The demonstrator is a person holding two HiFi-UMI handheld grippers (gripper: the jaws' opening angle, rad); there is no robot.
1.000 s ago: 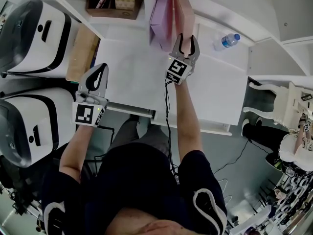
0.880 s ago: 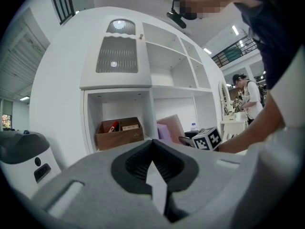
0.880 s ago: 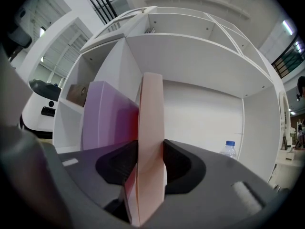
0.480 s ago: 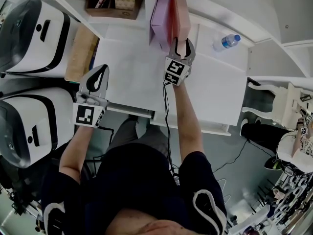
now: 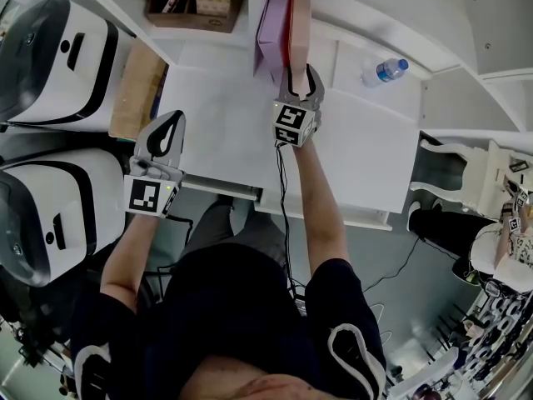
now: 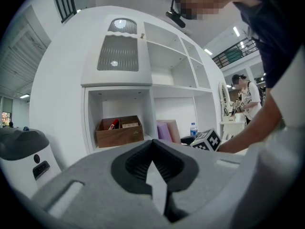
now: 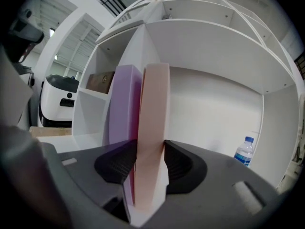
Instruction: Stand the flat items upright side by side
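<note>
A pink flat item (image 5: pixel 299 15) stands upright in the white shelf bay, right beside a purple flat item (image 5: pixel 273 19). My right gripper (image 5: pixel 301 77) reaches into the bay and is shut on the pink item's near edge. In the right gripper view the pink item (image 7: pixel 155 104) fills the gap of the right gripper (image 7: pixel 150 149), both pads touch its faces, and the purple item (image 7: pixel 124 104) stands just left of it. The jaws have just been opening slightly. My left gripper (image 5: pixel 169 123) hovers over the desk's left edge, shut and holding nothing (image 6: pixel 153 166).
A wooden box (image 5: pixel 196 2) sits in the bay to the left, and a water bottle (image 5: pixel 385 70) in the bay to the right. A tan flat board (image 5: pixel 137 90) lies at the white desk's (image 5: pixel 225 123) left side. White machines (image 5: pixel 58 57) stand to the left.
My right gripper has moved left and deeper into the shelf with the pink item. The pink item now stands straighter, close against the purple one. The left gripper has not moved.
</note>
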